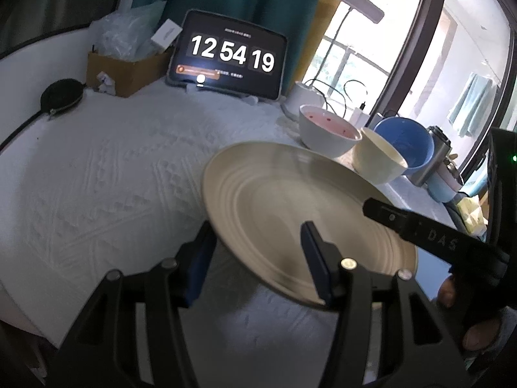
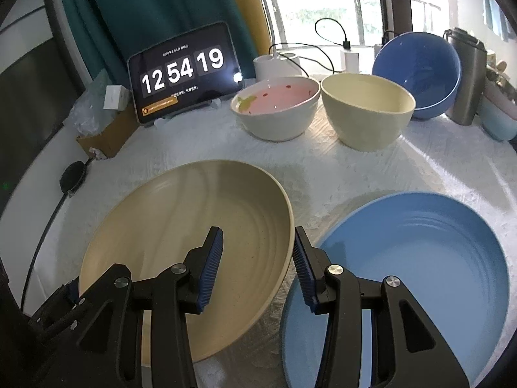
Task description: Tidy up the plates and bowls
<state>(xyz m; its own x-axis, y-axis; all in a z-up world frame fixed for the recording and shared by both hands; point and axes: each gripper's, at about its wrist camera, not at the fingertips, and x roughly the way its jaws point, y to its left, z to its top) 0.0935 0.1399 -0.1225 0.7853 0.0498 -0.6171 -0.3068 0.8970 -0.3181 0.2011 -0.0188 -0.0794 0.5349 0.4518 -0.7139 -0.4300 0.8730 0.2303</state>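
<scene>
Beige plate: ridged, shallow, tilted, its near-left edge raised off the white textured cloth. Landmark for all entries below.

Right gripper: jaws apart, straddling the plate's right rim, one blue pad over the plate's inner face, the other outside the rim; whether either pad touches the plate cannot be told.

Left gripper: jaws apart at the plate's near edge, one finger below the rim, one above the plate's face; contact with the rim cannot be confirmed, and the view is motion-blurred there.

Blue plate: flat on the cloth, just beside the beige plate on its right, rims close, the right gripper's outer finger above its left edge.

Pink-lined bowl: white outside, upright, beyond the beige plate, well apart from it.

Cream bowl: upright, beyond the beige plate and to its right, just beside the pink-lined bowl.

Blue bowl: tipped on its side, opening facing the camera, behind the cream bowl.

Tablet: propped upright far beyond the beige plate, showing 12 54 19.

Cardboard box: far-left of the plate, beside the tablet.

Steel flask: far-right of the plate, beside the blue bowl.
</scene>
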